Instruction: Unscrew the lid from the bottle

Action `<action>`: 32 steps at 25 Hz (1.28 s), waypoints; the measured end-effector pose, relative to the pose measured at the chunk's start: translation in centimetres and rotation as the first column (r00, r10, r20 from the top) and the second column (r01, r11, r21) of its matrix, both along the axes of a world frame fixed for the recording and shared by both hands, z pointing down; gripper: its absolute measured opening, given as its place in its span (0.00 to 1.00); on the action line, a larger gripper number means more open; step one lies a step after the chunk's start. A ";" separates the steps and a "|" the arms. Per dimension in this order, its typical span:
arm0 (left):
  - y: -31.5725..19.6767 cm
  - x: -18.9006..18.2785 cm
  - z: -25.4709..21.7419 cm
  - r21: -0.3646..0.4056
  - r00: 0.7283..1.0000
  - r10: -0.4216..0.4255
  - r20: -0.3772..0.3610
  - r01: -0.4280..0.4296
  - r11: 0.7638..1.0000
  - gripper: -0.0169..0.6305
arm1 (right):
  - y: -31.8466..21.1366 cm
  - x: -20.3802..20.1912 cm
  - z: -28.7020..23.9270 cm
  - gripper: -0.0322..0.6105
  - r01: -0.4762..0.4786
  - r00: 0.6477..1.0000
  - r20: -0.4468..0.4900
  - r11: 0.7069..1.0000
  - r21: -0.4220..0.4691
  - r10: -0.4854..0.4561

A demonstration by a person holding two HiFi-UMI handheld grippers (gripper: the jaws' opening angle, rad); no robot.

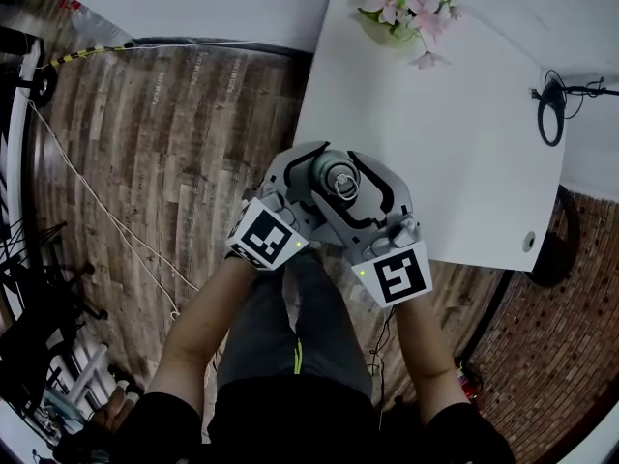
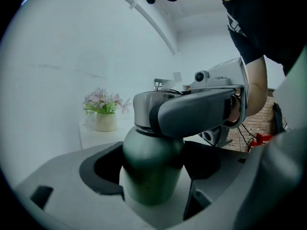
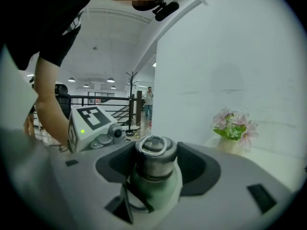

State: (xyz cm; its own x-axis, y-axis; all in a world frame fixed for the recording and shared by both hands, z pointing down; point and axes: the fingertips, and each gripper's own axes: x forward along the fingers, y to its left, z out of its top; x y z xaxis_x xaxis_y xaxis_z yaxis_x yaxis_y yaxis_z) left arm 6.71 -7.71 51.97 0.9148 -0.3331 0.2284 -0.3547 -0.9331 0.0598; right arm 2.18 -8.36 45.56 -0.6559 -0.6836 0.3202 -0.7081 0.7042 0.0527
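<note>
The bottle (image 2: pixel 151 152) is held upright in the air near the edge of the white table (image 1: pixel 455 133), with its long side running up and down and its lid (image 3: pixel 154 153) at the top. Its body is dark green and smooth, and the lid is shiny silver metal with a small ring (image 3: pixel 154 144) laid flat on top. The green body is squeezed between the jaws of the left gripper (image 2: pixel 151 170), the lid is gripped from both sides by the right gripper (image 3: pixel 156 167), and a pot of pink flowers (image 1: pixel 401 3) is seen farther back on the table.
</note>
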 end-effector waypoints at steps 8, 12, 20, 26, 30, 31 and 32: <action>0.0 0.1 0.1 0.000 1.000 -0.001 0.000 0.001 1.000 0.60 | 0.7 -1.1 -0.6 0.47 0.422 0.904 -0.084 0.906 0.027 -0.419; -0.2 0.2 -0.8 0.026 1.000 0.009 -0.003 -0.009 1.000 0.60 | 1.2 -1.4 -0.4 0.47 0.581 0.805 -0.108 0.812 -0.052 -0.583; -0.2 0.1 -0.8 0.027 1.000 0.011 -0.002 -0.011 1.000 0.60 | 1.4 -1.4 -0.3 0.47 0.612 0.781 -0.096 0.787 -0.080 -0.617; -0.3 0.2 -0.7 0.027 1.000 0.010 -0.002 -0.010 1.000 0.60 | 1.3 -0.8 0.0 0.50 0.561 0.821 -0.084 0.825 -0.071 -0.565; -0.2 0.2 -0.8 0.027 1.000 0.009 -0.003 -0.008 1.000 0.60 | 1.7 1.0 -0.3 0.52 0.424 0.905 -0.013 0.903 -0.066 -0.426; -0.2 0.2 -0.8 0.027 1.000 0.007 -0.003 -0.007 1.000 0.60 | 1.4 1.4 -0.7 0.53 0.337 0.941 0.016 0.941 -0.038 -0.337; -0.2 0.1 -0.8 0.027 1.000 0.006 -0.002 -0.006 1.000 0.60 | 1.0 1.7 -1.3 0.53 0.232 0.972 0.049 0.973 -0.002 -0.232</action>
State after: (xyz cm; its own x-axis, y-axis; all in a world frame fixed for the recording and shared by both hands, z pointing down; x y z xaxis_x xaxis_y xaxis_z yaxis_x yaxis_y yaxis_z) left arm 6.84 -7.92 51.17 0.9175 -0.3333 0.2172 -0.3486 -0.9366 0.0352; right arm 3.87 -7.32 44.29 -0.8110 -0.5088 0.2886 -0.5272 0.8496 0.0164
